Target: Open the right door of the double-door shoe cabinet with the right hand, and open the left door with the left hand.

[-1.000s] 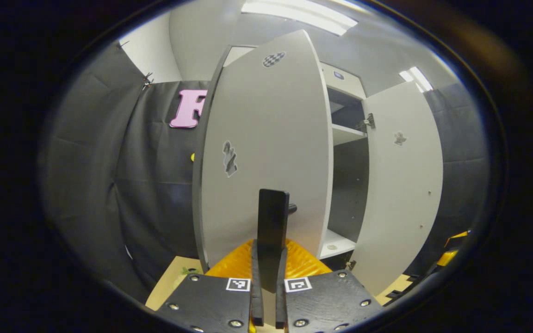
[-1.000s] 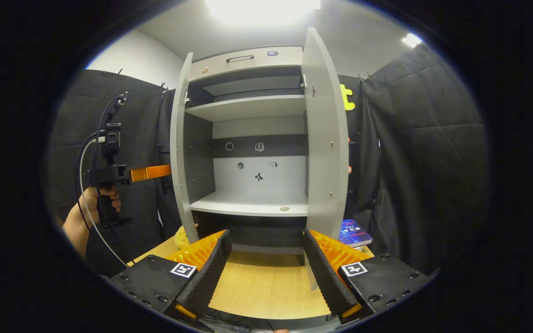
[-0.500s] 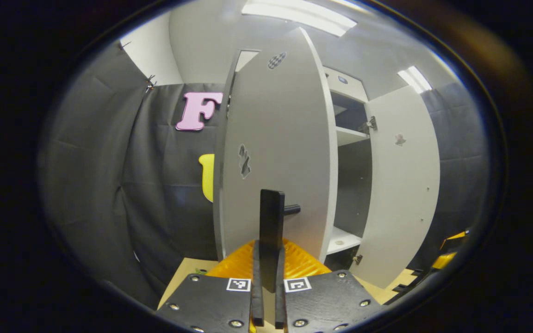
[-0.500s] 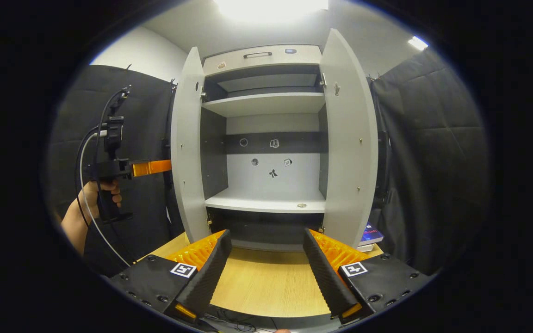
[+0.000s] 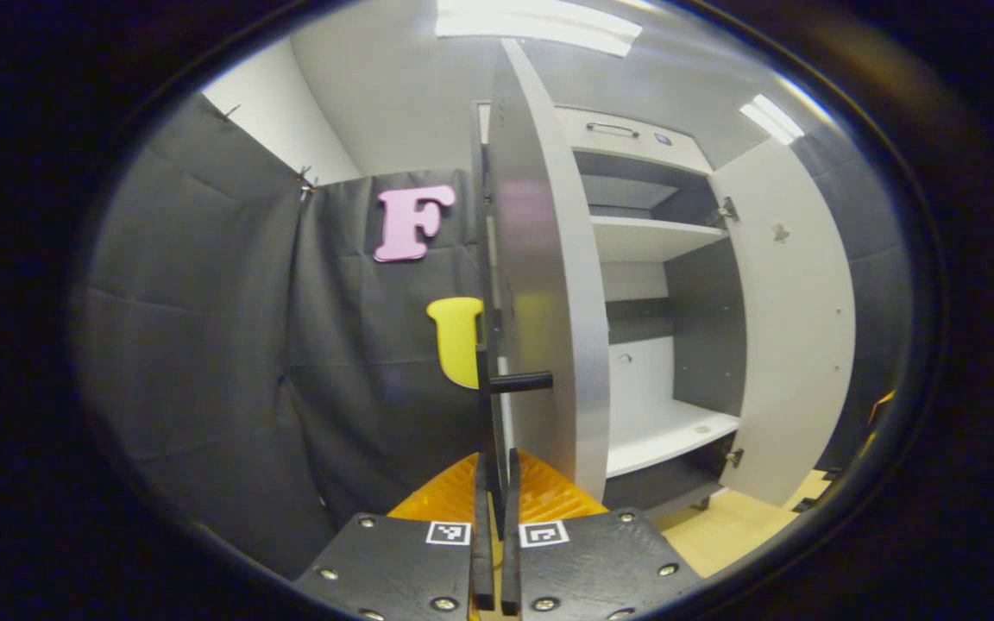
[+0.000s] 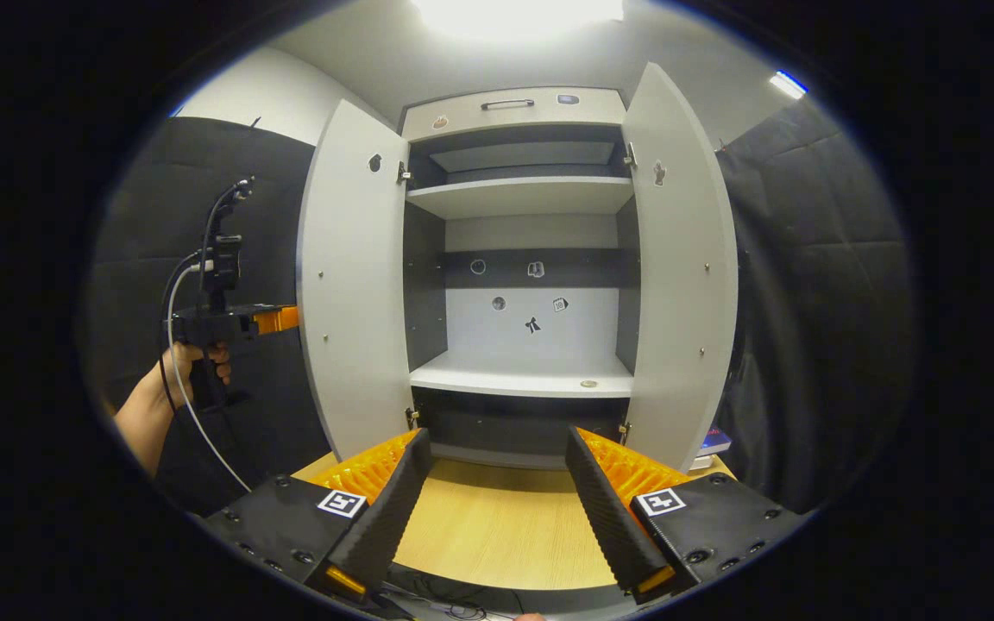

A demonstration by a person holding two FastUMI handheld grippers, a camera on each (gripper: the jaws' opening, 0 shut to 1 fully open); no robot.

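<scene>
The shoe cabinet (image 6: 521,259) was seen standing at the far edge of the wooden tabletop (image 6: 497,535), both doors swung wide; in the right gripper view the left door (image 6: 350,293) lay at 10 o'clock and the right door (image 6: 678,276) at 2 o'clock; the right gripper (image 6: 497,509) was held before the shelves, its fingers spread wide and holding nothing; in the left gripper view the left gripper (image 5: 497,483) was closed narrowly on the dark handle (image 5: 490,405) of the left door, seen edge-on at 12 o'clock; a hand (image 6: 195,366) was seen gripping it at 9 o'clock.
</scene>
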